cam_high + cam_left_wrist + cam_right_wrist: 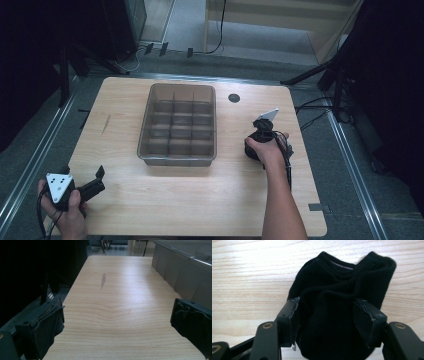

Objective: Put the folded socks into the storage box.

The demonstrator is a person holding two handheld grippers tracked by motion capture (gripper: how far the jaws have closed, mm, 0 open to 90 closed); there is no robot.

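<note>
On the wooden table (200, 195) we see the black cloth (342, 312) at centre frame between our right gripper (332, 320), its jaws half spread around it. Our left gripper (82, 186), lower left, stands spread wide, holding nothing.

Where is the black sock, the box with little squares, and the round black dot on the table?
black sock (342, 290), right gripper view, on its folded upper part.
divided box (146, 125), high view, on its left wall.
round black dot (234, 98), high view, on its middle.
</note>
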